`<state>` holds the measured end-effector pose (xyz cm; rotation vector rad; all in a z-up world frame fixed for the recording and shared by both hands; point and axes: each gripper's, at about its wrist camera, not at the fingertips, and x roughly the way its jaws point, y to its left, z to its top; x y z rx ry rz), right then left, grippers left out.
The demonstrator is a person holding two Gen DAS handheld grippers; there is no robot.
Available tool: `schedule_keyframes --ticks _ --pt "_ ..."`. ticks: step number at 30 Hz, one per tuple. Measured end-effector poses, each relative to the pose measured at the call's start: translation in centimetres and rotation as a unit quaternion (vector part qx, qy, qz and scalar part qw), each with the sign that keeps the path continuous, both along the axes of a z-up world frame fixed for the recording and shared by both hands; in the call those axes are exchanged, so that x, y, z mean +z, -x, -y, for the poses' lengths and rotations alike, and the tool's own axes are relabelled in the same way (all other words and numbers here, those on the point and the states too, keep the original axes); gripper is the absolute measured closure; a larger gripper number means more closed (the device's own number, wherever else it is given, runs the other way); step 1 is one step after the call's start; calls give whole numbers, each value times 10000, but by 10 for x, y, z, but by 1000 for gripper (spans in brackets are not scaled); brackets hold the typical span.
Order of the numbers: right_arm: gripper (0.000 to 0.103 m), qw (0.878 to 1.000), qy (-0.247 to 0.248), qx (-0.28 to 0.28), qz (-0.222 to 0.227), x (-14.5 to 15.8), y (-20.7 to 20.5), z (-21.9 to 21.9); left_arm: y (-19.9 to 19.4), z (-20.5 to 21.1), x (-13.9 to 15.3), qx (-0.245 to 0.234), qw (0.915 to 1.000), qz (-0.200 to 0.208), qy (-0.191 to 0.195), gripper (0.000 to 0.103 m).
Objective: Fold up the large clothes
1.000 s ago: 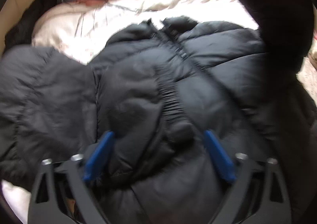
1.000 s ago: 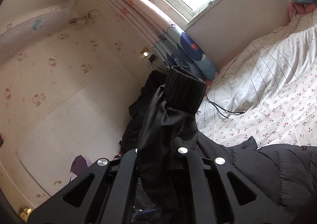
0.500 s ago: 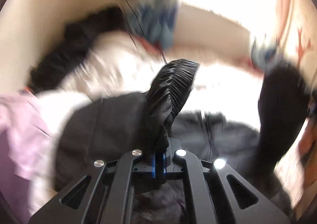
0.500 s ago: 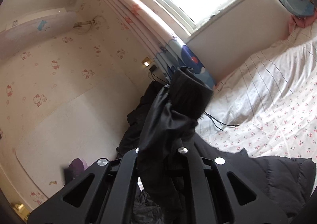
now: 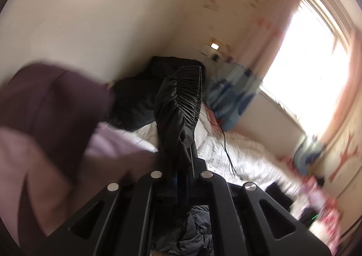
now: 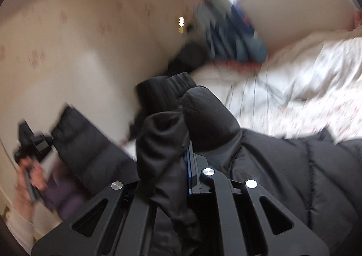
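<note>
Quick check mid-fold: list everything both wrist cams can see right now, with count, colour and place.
puffer jacket: one, black, lying across the bed, lower right of the right wrist view
sleeve cuffs: two, black with gathered elastic, one pinched in each gripper, the other at
bed sheet: one, white with small red print, under the jacket
dark clothes pile: one, black, against the wall at the bed's far corner
curtain: one, blue-patterned, beside the window
window: one, bright, at right
cable: one, thin black, trailing over the sheet
left gripper: black, shut on a cuff
right gripper: black, shut on a cuff
person's sleeve: purple, left of the left wrist view
</note>
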<state>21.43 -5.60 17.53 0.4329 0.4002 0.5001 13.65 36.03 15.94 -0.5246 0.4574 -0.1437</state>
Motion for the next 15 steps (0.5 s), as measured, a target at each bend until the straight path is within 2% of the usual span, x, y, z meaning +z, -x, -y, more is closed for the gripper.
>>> schedule_keyframes --ticks 2,3,5,6,9,11,12,13,15 --pt "98 9987 327 258 -304 -29 -15 -29 3 -22 -19 147 9992 -69 355 98" --pt "98 9971 505 343 -449 -42 -21 -41 5 -36 -31 221 9975 -115 662 98" --pt "95 9902 832 628 -925 -68 -35 -62 7 -52 -48 281 9942 -105 1036 98" --pt "92 9868 924 708 -1127 -78 -41 -68 8 -53 -51 280 9939 -92 1061 98" --pt "61 9639 1026 1268 -2107 -112 -61 -86 5 -49 -53 245 9952 -86 947 98" --pt "50 9537 1066 1517 -2368 -120 -63 -93 3 -47 -55 244 9955 -110 907 98" --pt "30 9506 1058 1675 -2388 -118 -61 -95 2 -46 -57 234 9954 -112 924 98" --pt "20 9473 994 1865 -2408 -116 -60 -97 2 -46 -58 224 9952 -111 942 98" --pt "20 9488 740 2022 -2310 -106 -52 -99 2 -45 -59 208 9952 -110 947 98"
